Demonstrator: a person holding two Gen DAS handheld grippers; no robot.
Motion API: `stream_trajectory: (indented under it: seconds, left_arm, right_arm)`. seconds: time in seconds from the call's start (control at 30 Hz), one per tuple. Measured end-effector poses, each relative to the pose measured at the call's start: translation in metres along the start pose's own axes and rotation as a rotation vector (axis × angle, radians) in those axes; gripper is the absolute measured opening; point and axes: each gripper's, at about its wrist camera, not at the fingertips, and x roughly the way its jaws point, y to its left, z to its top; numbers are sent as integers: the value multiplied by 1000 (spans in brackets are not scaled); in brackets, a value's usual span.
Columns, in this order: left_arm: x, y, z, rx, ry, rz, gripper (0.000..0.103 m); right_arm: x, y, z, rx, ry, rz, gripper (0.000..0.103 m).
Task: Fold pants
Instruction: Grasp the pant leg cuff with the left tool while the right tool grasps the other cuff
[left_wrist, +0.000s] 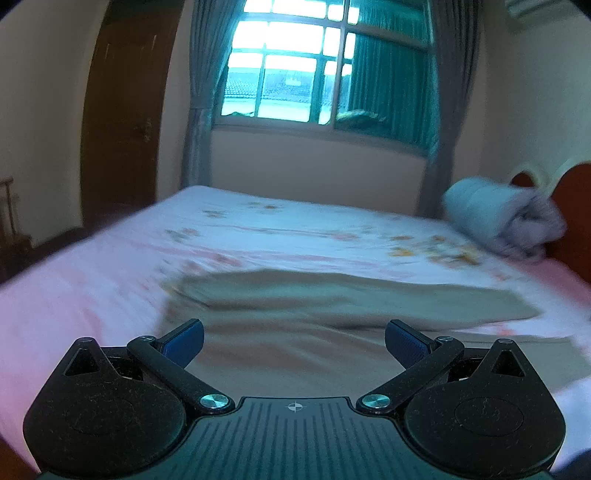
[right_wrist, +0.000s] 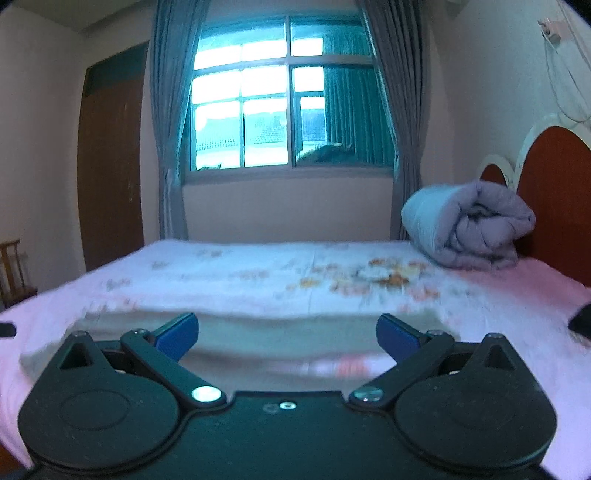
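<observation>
The khaki pants (left_wrist: 295, 314) lie flat on the bed (left_wrist: 92, 280), on the near half of the floral bedsheet (left_wrist: 295, 229), directly ahead of both grippers. In the left wrist view their long axis runs across the frame, left to right, roughly parallel to the near bed edge; the right-hand end tapers to a point toward the headboard (left_wrist: 576, 206) side. Which end is the waistband cannot be told.

The fabric is a dull tan, and appears doubled, with an upper layer whose edge casts a shadow on a lower one. No pockets, seams or fastenings can be made out; motion blur softens the whole garment. In the right wrist view the pants (right_wrist: 280, 332) show only as a low, pale, smeared band, and their near part is hidden behind the gripper body.

Left gripper (left_wrist: 294, 341): jaws spread wide, blue pads well apart, nothing between them; it sits just above the near part of the cloth, and contact cannot be confirmed. Right gripper (right_wrist: 287, 338): jaws likewise wide apart and empty.

A rolled grey quilt (right_wrist: 469, 229) rests at the head of the bed, well apart from the pants. A dark object (right_wrist: 581, 321) at the right edge of the right wrist view is cut off and unidentifiable.
</observation>
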Motion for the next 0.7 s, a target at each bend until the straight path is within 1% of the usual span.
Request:
stream_trajectory:
  seconds: [0.1, 0.17, 0.2, 0.23, 0.33, 0.4, 0.57, 0.63, 0.7]
  left_arm:
    - [53, 47, 31, -3, 28, 61, 103]
    - [94, 81, 44, -49, 70, 85, 103]
    - [113, 95, 46, -70, 88, 87, 103]
    - [134, 109, 48, -90, 109, 71, 103]
    - [200, 147, 44, -149, 171, 44, 103]
    - [240, 160, 34, -179, 221, 26, 103]
    - [341, 178, 18, -184, 309, -2, 103]
    - [371, 179, 13, -184, 354, -21, 103]
    - [397, 175, 8, -156, 390, -35, 103]
  right_arm:
    - [38, -11, 28, 39, 1, 17, 97]
    - [68, -14, 40, 62, 17, 31, 97]
    - [85, -14, 42, 69, 38, 41, 97]
    - [106, -13, 44, 76, 61, 49, 97]
    - [160, -6, 36, 71, 114, 55, 97]
    - [193, 2, 27, 74, 150, 63, 97]
    - [260, 19, 5, 64, 203, 81, 97]
    - [282, 22, -6, 59, 225, 87, 97]
    - [300, 24, -14, 54, 247, 95, 97]
